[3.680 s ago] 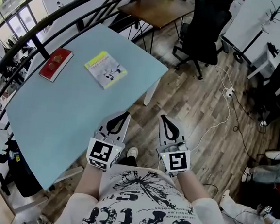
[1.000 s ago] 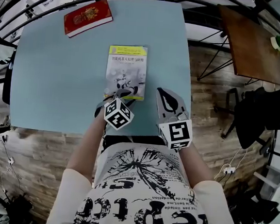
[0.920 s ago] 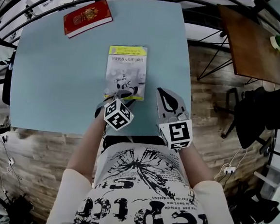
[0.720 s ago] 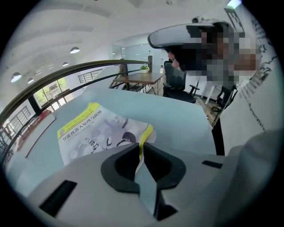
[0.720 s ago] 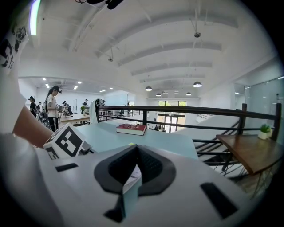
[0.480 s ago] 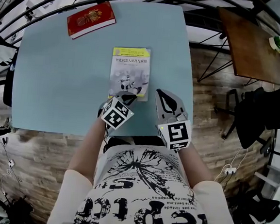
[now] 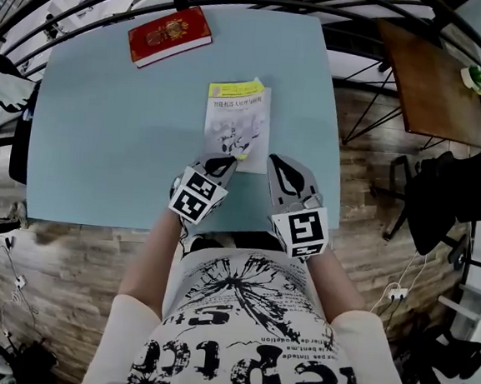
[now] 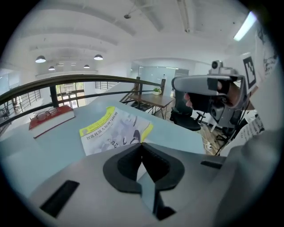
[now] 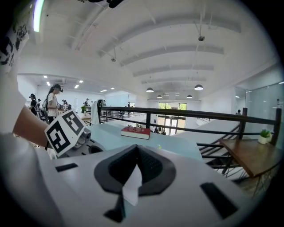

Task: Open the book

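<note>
Yellow-edged book [image 7: 235,125] corner pinched by left gripper [image 7: 228,161] (jaws just closed), right gripper [image 7: 281,164] closed, empty.

At the table's [image 7: 103,133] near edge, my left tongs [image 7: 223,167] grip the thin book's [image 7: 238,124] near corner, my right tongs [image 7: 286,172] just beside. A thick book [image 7: 170,35] lies at the far edge, left.

Left gripper [image 7: 223,165] closed, seemingly lifting book [image 7: 240,122] cover
</note>
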